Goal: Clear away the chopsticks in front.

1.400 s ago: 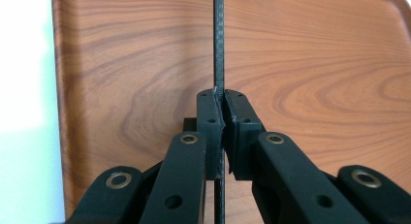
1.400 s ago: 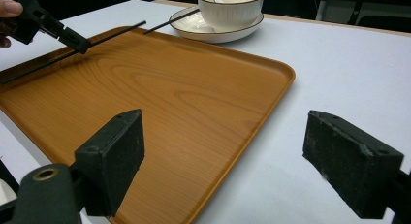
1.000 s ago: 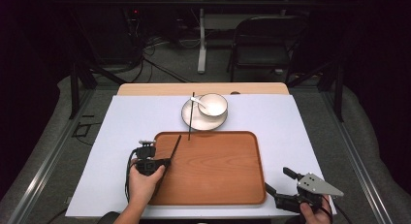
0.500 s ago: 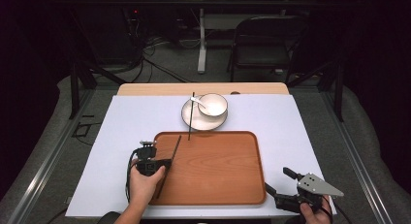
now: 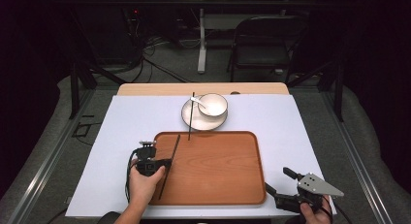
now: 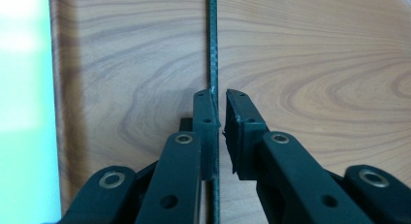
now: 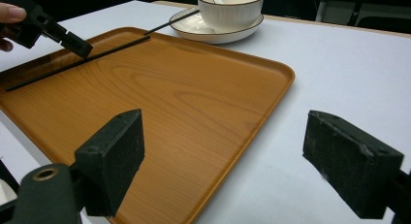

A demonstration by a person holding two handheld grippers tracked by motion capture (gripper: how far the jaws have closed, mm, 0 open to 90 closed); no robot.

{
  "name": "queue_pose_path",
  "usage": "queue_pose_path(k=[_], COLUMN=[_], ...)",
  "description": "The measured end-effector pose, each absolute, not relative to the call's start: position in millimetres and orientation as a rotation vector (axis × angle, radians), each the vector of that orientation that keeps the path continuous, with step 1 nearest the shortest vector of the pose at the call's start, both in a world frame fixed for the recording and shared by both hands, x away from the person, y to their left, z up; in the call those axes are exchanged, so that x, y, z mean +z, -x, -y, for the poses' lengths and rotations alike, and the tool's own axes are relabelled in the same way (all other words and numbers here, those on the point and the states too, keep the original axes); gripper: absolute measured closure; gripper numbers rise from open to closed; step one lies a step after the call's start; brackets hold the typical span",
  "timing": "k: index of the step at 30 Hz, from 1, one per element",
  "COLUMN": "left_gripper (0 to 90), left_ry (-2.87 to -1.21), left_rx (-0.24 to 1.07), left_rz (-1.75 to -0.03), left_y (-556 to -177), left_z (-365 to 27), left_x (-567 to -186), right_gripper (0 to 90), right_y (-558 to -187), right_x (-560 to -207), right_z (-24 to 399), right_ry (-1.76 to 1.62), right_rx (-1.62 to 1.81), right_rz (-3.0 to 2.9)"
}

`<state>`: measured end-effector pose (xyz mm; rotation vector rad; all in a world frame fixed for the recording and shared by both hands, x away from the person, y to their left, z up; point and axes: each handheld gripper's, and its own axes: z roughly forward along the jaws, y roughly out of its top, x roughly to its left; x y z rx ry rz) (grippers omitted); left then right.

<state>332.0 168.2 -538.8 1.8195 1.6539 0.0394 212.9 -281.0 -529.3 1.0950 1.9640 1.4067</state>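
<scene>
A wooden tray (image 5: 218,170) lies on the white table cover. One black chopstick (image 5: 169,166) lies slantwise along the tray's left side. My left gripper (image 5: 166,162) comes in from the left and is shut on its middle. In the left gripper view the jaws (image 6: 220,95) stand almost together with the chopstick (image 6: 212,40) running between them. My right gripper (image 5: 277,180) rests open past the tray's near right corner, nothing between its pads (image 7: 242,156). A second chopstick (image 5: 191,117) leans from the plate (image 5: 203,121) onto the tray's far rim.
A white bowl (image 5: 213,105) with a spoon (image 5: 199,103) in it stands on the plate, just beyond the tray. A dark chair (image 5: 266,44) and cables stand on the floor behind the table. White cover (image 5: 291,132) stretches right of the tray.
</scene>
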Motion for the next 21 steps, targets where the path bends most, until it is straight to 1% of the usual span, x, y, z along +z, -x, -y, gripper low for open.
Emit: queue_pose_path(k=[6, 11, 14, 17, 18, 21], left_gripper=[78.0, 67.9, 64.3, 58.3, 58.1, 55.1], left_ry=[-1.813, -1.783, -1.78, -1.786, -1.788, -1.77], left_rx=[0.039, 0.009, -0.011, 0.055, 0.068, 0.065], left_rz=[-1.625, -1.577, -1.577, -1.549, -1.546, -1.505], left_y=[-332.1, -329.8, -331.3, -334.6, -336.2, -341.4], left_z=[-169.8, -172.9, -175.4, -177.7, -178.5, -181.0], left_x=[-535.6, -531.2, -528.1, -521.9, -518.8, -509.2], right_gripper=[14.6, 14.6, 14.6, 14.6, 14.6, 14.6], right_y=[-212.9, -212.9, -212.9, -213.2, -213.2, -213.2], right_x=[-529.3, -529.3, -529.4, -529.4, -529.4, -529.4], right_z=[281.0, 280.8, 281.0, 280.8, 280.8, 281.0], right_ry=[-1.096, -1.099, -1.099, -1.103, -1.101, -1.102], right_rx=[1.407, 1.407, 1.406, 1.406, 1.406, 1.407], right_rz=[-1.964, -1.962, -1.963, -1.964, -1.964, -1.963])
